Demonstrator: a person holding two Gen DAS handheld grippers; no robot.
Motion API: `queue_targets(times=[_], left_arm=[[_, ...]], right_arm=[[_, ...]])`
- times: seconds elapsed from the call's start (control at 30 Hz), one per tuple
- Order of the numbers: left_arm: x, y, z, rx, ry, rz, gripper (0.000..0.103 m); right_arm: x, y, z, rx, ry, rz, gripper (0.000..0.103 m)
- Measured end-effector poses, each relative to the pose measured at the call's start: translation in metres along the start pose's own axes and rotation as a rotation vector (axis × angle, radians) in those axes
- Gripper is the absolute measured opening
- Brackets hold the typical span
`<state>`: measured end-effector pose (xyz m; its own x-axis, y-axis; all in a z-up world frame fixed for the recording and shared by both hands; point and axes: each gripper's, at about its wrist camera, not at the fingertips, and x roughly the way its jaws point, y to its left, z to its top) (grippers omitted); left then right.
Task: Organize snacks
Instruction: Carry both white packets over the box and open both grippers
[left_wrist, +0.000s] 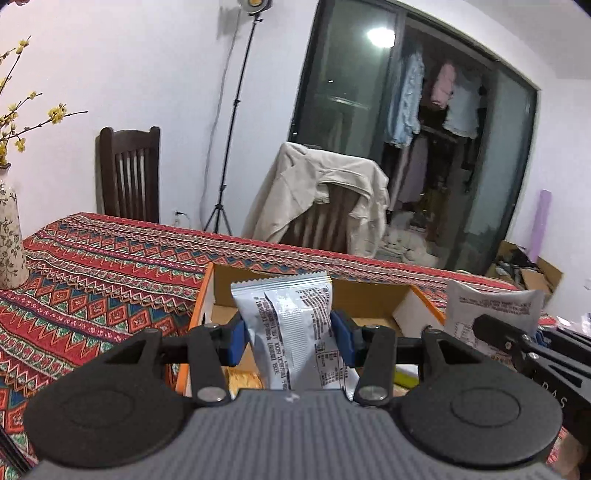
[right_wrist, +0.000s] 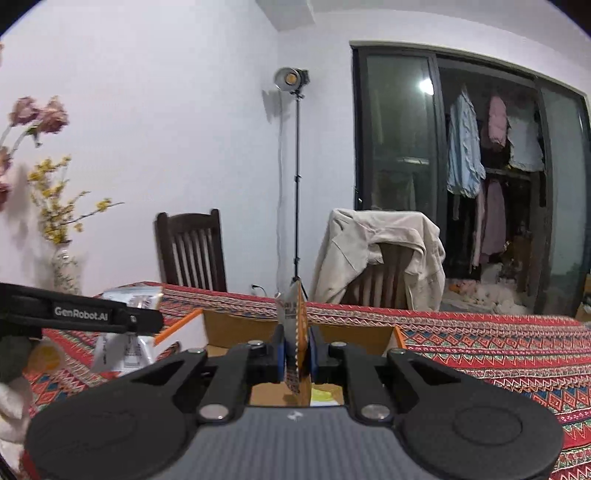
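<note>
A: What is held at present?

B: A silver snack packet (left_wrist: 291, 325) is clamped in the left tongs (left_wrist: 291, 334); a second packet (right_wrist: 295, 332), seen edge-on, is pinched in the right tongs (right_wrist: 297, 354). Both are carried above the cardboard box (left_wrist: 369, 295) on the worktop (left_wrist: 110, 266).

A: How much is judged done?

B: Some packets are glimpsed in the box; these two are not yet placed.

The cardboard box (left_wrist: 369, 291) lies open-topped on the counter (left_wrist: 110, 266), its cavity reachable from above. Left of the box the cloth is bare up to the vase (left_wrist: 11, 240). Beyond the box, two chairs (right_wrist: 192, 251) and a light stand (right_wrist: 295, 184) block the far edge.
</note>
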<state>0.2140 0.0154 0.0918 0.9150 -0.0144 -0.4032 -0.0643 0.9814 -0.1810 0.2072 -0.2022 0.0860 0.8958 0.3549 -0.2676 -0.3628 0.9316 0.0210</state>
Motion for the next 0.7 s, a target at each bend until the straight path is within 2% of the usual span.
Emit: queue_targets(times=[0.17, 0.33, 0.57, 0.6, 0.67, 0.7], left_arm=[[0.036, -0.002, 0.005, -0.014, 0.017, 0.045, 0.048], [0.063, 0.0, -0.005, -0.015, 0.02, 0.066, 0.048], [0.081, 0.005, -0.021, 0.003, 0.036, 0.07, 0.049], [0.081, 0.005, -0.022, 0.006, 0.035, 0.069, 0.052], [0.081, 0.006, -0.025, 0.001, 0.032, 0.064, 0.072], [0.079, 0.006, -0.026, 0.0, 0.025, 0.068, 0.077]], right_arm=[[0.04, -0.01, -0.001, 0.02, 0.05, -0.05, 0.012], [0.075, -0.023, -0.015, 0.054, 0.099, -0.082, 0.012], [0.096, -0.028, -0.04, 0.071, 0.154, -0.062, 0.013], [0.096, -0.029, -0.041, 0.075, 0.161, -0.054, 0.015], [0.098, -0.03, -0.044, 0.081, 0.173, -0.05, 0.026], [0.097, -0.031, -0.045, 0.084, 0.177, -0.049, 0.045]])
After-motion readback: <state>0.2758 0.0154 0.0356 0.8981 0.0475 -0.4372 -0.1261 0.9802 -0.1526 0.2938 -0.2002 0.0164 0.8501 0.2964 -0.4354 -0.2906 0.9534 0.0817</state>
